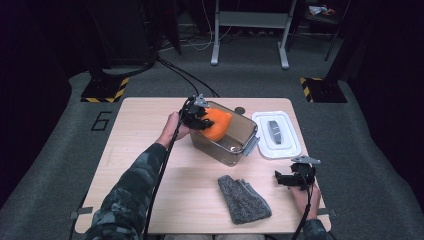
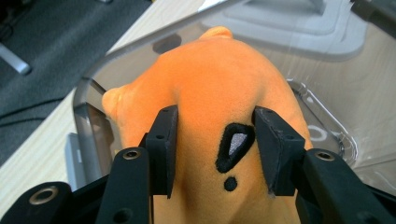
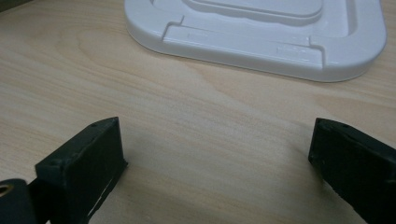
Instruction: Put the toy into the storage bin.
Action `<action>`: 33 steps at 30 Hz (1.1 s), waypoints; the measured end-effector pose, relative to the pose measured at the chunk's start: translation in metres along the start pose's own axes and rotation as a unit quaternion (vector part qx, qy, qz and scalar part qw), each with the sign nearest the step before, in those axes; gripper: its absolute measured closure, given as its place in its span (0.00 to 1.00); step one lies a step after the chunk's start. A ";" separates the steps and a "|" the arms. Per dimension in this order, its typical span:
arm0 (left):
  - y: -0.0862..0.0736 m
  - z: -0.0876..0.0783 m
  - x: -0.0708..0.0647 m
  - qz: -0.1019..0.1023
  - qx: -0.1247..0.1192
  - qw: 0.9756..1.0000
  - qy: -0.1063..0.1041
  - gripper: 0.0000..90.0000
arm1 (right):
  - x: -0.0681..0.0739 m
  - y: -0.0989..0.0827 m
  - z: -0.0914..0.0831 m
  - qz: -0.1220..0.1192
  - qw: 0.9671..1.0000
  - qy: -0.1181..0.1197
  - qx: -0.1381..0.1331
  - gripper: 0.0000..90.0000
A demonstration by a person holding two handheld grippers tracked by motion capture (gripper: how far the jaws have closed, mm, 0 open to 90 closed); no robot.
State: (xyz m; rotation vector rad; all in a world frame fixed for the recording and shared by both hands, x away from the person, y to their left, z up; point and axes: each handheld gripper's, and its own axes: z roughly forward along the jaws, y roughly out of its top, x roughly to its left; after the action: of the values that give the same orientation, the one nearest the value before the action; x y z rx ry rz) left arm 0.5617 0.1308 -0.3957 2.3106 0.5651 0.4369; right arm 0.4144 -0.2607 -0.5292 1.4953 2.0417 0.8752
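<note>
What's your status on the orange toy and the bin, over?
Left gripper clamped on orange toy, over the clear bin. Right gripper open, idle by white lid. Nothing blocking the bin.

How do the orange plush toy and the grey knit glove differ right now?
The orange plush toy sits in the clear container, gripped between the left gripper's fingers; the grey knit glove lies flat on the table, untouched. The toy is bulky and bright, the glove flat and dull. Both are soft.

Orange plush toy lower part hidden behind jaws, cut by bottom edge
</note>
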 end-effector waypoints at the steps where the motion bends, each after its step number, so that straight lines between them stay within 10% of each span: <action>1: 0.000 0.001 0.000 -0.001 0.003 1.000 0.002 0.60 | 0.000 0.000 0.000 0.000 1.000 0.000 0.000 0.03; 17: -0.003 0.008 0.006 -0.056 0.039 0.997 0.029 0.30 | 0.000 0.000 0.000 0.000 1.000 0.000 0.000 0.03; 23: -0.002 0.011 0.002 -0.046 0.056 0.997 0.040 0.30 | 0.000 0.000 0.000 0.000 1.000 0.000 0.000 0.03; 33: -0.003 -0.003 0.004 -0.081 0.012 0.996 0.017 0.26 | 0.000 0.000 0.000 0.003 1.000 0.000 -0.001 0.03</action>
State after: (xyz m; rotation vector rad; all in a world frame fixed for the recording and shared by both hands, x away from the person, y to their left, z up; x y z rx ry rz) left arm 0.5630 0.1363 -0.3955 2.2628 0.7722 0.3935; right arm 0.4146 -0.2603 -0.5292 1.5002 2.0367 0.8786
